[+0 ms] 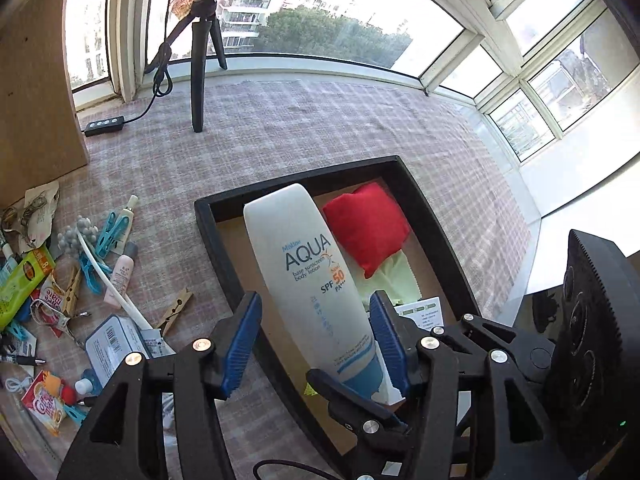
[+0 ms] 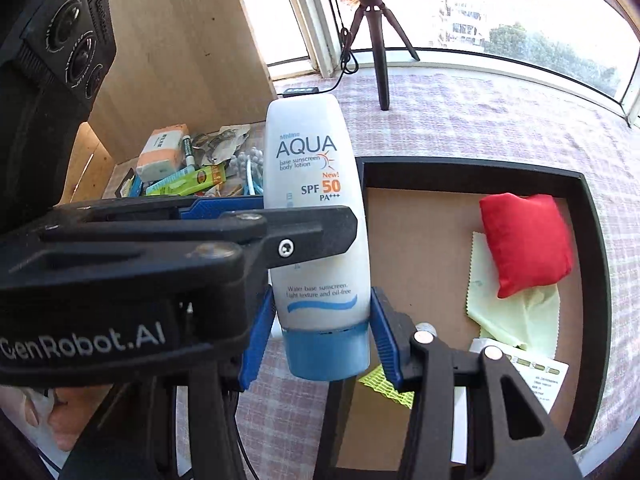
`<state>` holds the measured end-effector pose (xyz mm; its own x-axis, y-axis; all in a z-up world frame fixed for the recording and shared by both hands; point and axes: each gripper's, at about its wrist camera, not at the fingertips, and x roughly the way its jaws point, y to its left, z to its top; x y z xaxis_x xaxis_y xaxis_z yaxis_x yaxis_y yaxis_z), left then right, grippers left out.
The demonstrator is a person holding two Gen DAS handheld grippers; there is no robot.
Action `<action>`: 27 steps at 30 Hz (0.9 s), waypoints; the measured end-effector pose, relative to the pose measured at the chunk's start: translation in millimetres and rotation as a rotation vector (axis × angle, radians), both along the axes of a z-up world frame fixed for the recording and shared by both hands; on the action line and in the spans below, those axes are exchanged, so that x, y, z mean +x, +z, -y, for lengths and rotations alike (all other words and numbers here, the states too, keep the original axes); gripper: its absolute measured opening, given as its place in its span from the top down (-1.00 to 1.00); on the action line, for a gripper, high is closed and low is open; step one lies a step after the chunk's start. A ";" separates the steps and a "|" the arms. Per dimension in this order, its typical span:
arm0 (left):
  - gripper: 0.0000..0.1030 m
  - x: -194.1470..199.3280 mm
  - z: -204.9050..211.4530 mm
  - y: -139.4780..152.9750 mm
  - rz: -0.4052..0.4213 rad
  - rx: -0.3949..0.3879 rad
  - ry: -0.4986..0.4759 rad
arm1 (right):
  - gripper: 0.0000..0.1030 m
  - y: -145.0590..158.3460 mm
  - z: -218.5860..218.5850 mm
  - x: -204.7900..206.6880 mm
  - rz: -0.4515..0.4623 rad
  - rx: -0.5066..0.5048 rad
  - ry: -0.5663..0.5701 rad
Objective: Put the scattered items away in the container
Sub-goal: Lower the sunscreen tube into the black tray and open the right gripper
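Observation:
A white AQUA sunscreen bottle (image 1: 308,264) (image 2: 316,200) with a blue cap is held up over the left rim of the black tray (image 1: 208,216) (image 2: 472,170). My right gripper (image 2: 322,300) is shut on it just above the cap; one of its black fingers (image 1: 348,396) crosses the left wrist view. My left gripper (image 1: 314,304) stands open around the bottle's middle, its left pad clear of it. In the right wrist view its black finger (image 2: 304,230) lies across the bottle. In the tray are a red pouch (image 1: 366,226) (image 2: 524,242), a pale yellow cloth (image 2: 516,316) and a white card (image 2: 540,372).
Scattered small items (image 1: 80,276) (image 2: 192,168) lie left of the tray: clothespins, tubes, sachets, a tin. A black tripod (image 1: 198,80) (image 2: 380,60) and a cabled switch (image 1: 105,123) stand by the window. A wooden board (image 1: 36,80) (image 2: 180,52) rises at the left. A hand (image 2: 60,420) shows low left.

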<state>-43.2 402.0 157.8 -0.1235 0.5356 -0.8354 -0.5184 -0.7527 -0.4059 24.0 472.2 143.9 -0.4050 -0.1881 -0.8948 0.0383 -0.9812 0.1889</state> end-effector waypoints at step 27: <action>-0.18 36.0 245.9 25.6 -0.132 -0.134 0.199 | -0.11 18.7 46.9 41.9 -0.058 -0.055 0.080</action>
<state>-7.2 156.1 183.3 -0.3279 0.3759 -0.8667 -0.3972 -0.8873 -0.2346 65.9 425.3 162.5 -0.4374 -0.2702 -0.8577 0.1284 -0.9628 0.2378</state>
